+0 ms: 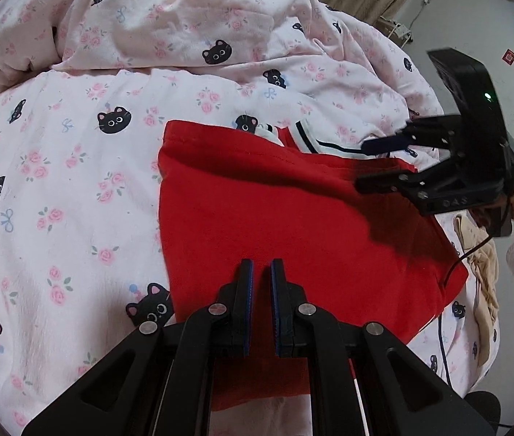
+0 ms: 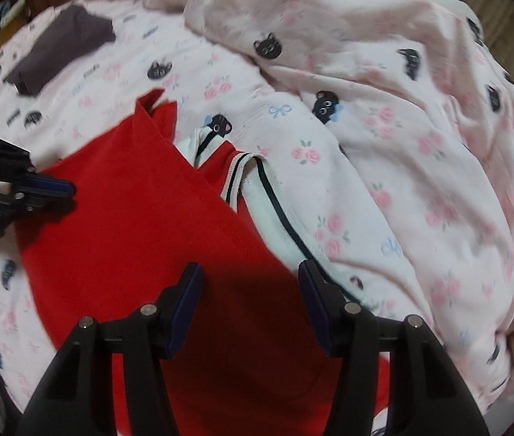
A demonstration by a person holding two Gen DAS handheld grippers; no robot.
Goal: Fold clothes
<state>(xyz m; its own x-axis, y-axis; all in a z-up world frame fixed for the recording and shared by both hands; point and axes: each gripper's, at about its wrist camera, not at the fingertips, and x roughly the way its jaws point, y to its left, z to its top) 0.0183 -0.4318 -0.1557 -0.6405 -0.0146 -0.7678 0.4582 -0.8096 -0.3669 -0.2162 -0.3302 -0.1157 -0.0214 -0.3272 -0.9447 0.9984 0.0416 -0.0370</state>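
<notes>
On the bed: red shirt [image 1: 293,225] lies spread flat over the pink cat-print sheet [image 1: 57,189], white striped collar [image 2: 271,196] at its far edge.
Left gripper [image 1: 261,272]: hovers over the shirt's near part, fingers nearly together with a thin gap, gripping nothing.
Right gripper [image 2: 249,276]: above the shirt near the collar, fingers wide apart, empty.
Behind: rumpled matching duvet [image 2: 384,54]; folded dark garment [image 2: 61,47] well apart from the shirt.

A bed [image 1: 57,189] in a pink cat-print sheet carries a red shirt [image 1: 275,218], a rumpled quilt [image 1: 184,18] and a dark folded garment [image 2: 61,47].
</notes>
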